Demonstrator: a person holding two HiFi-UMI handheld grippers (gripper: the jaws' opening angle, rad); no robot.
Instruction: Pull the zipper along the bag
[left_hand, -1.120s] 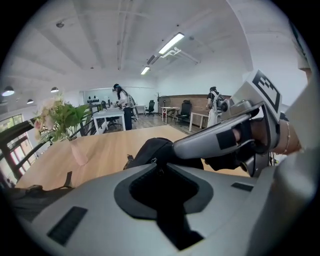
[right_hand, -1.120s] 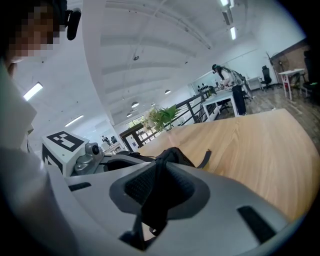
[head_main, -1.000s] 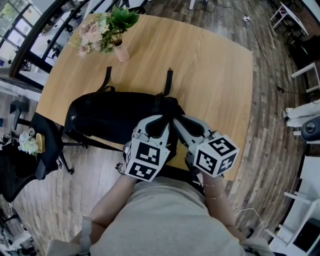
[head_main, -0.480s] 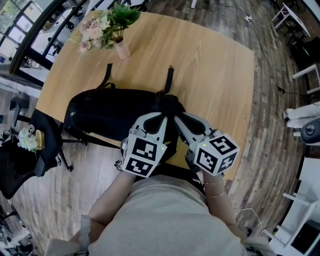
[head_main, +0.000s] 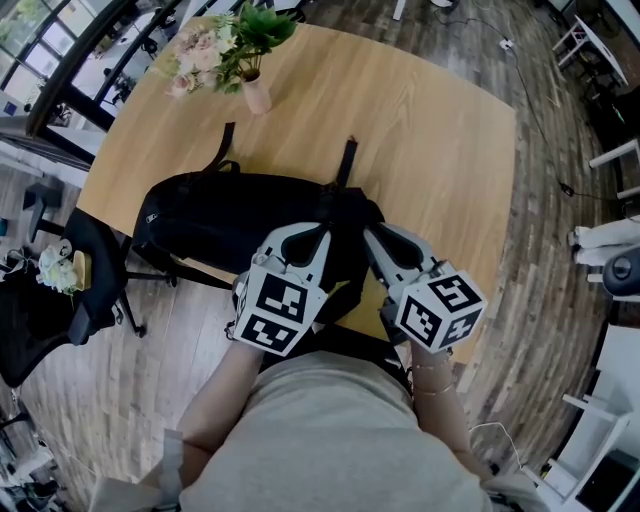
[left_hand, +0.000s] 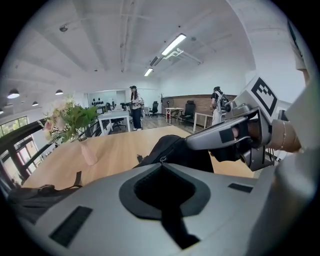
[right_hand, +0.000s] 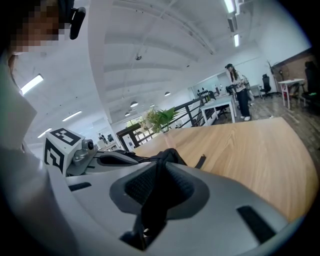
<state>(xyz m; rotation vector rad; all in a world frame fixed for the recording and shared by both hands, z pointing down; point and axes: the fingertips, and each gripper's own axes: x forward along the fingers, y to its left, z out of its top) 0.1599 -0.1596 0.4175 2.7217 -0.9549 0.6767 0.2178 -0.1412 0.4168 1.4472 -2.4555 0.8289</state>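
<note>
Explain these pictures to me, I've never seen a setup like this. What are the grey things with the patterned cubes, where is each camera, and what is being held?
There is no robot here. A person holds a hand-operated two-jaw gripper in each hand, and the cubes with square markers are part of those grippers. The head view comes from a camera on the person's head, looking steeply down. The left and right gripper views come from a camera riding on each gripper, looking along its jaws.

On the light wooden table lies a black fabric backpack. A pale pink vase of flowers stands at the far corner.

The left gripper is shut, with its tips on the small metal zipper pull. The right gripper is shut on a fold of the backpack's fabric, apparently to steady it.
</note>
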